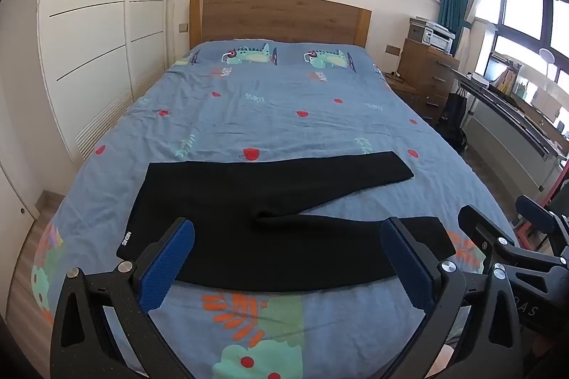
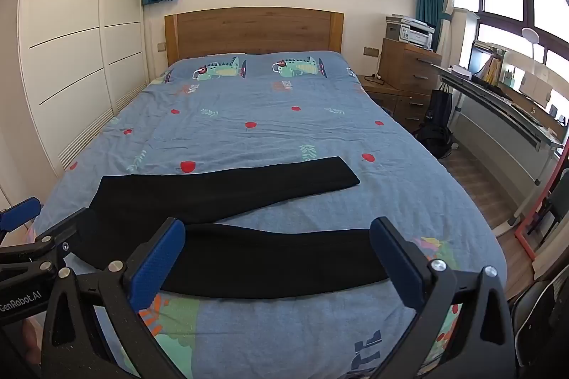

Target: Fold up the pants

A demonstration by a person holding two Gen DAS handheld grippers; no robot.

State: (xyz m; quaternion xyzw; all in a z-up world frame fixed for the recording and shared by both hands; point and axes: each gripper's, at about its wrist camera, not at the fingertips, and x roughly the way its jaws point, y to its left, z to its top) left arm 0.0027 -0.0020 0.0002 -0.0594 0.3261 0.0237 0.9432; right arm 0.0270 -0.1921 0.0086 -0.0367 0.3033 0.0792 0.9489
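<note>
Black pants [image 1: 227, 201] lie flat across the near part of the bed [image 1: 270, 108], waistband at the left, the two legs spread in a V toward the right. They also show in the right wrist view [image 2: 249, 254]. My left gripper [image 1: 288, 254] is open and empty, held above the near edge of the pants around the near leg. My right gripper [image 2: 277, 254] is open and empty, above the near leg and its cuff. Each gripper shows at the edge of the other's view.
The bed has a blue patterned cover and a wooden headboard [image 1: 281, 18]. White wardrobe doors [image 1: 103, 34] stand at the left. A wooden dresser [image 1: 426, 73] with a printer, a desk [image 1: 515, 108] and windows are at the right.
</note>
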